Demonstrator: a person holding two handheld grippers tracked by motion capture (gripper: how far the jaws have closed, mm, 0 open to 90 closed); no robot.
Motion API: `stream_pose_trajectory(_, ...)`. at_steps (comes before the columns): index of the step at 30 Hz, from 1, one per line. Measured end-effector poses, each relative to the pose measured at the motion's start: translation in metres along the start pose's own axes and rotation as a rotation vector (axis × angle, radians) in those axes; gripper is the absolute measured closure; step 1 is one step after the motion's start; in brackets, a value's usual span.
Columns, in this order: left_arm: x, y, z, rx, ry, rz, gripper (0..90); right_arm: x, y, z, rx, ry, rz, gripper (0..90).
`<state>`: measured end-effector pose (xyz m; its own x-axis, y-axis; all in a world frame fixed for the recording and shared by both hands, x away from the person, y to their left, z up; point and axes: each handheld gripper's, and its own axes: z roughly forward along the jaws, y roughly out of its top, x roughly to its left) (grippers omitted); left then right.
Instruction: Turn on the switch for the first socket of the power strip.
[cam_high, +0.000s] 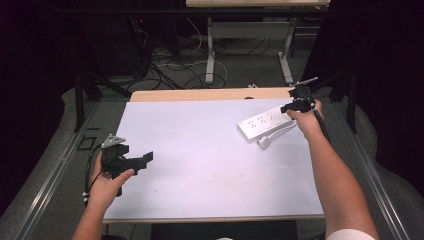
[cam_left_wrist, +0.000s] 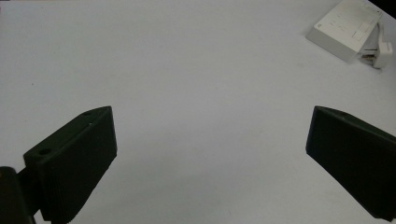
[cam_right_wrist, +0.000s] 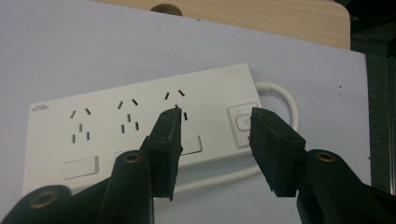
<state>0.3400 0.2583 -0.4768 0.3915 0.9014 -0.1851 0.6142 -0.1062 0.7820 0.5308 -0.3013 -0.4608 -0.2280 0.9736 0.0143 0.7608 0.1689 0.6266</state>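
Note:
A white power strip (cam_high: 262, 122) with several sockets lies flat at the far right of the white table (cam_high: 200, 165). Its white cable (cam_high: 280, 131) curls beside it and ends in a plug (cam_high: 263, 143). My right gripper (cam_high: 291, 106) hovers over the strip's right end. In the right gripper view its jaws stand apart above the strip (cam_right_wrist: 93, 135), one tip by a socket and the other by the power switch (cam_right_wrist: 240, 122), gripping nothing, right gripper (cam_right_wrist: 215, 112). My left gripper (cam_high: 145, 159) rests open over the near left of the table, left gripper (cam_left_wrist: 210, 121), with the strip (cam_left_wrist: 345, 28) far off.
A strip of bare wood (cam_high: 200, 94) runs along the table's far edge. Beyond it stand the metal legs of another table (cam_high: 210, 55) amid loose cables on the floor. Metal rails (cam_high: 55, 170) flank both sides of the table.

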Motion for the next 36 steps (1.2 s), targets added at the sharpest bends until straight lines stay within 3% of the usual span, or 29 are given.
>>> stream_pose_trajectory(4,0.000,0.000,0.000,0.001,0.000,0.001,1.9,0.002,0.000,0.005,0.015,-0.003,0.003,54.8)
stream_pose_trajectory(13,0.000,-0.001,0.002,0.002,-0.001,-0.002,2.0,0.002,-0.002,0.009,0.049,-0.039,0.075,60.5)
stream_pose_trajectory(19,0.001,-0.001,0.002,-0.004,0.000,-0.014,2.1,-0.002,-0.007,0.014,0.036,-0.040,0.100,60.8)
stream_pose_trajectory(29,0.002,-0.001,0.003,-0.008,0.005,-0.007,2.2,-0.003,-0.009,0.023,0.054,-0.010,0.112,74.4)
stream_pose_trajectory(34,0.002,-0.001,0.002,-0.006,0.008,-0.007,2.2,0.001,-0.010,0.027,0.055,0.011,0.111,85.6)
stream_pose_trajectory(36,0.003,-0.001,0.001,0.011,0.006,0.003,2.2,0.003,-0.010,0.030,0.058,0.018,0.105,88.6)
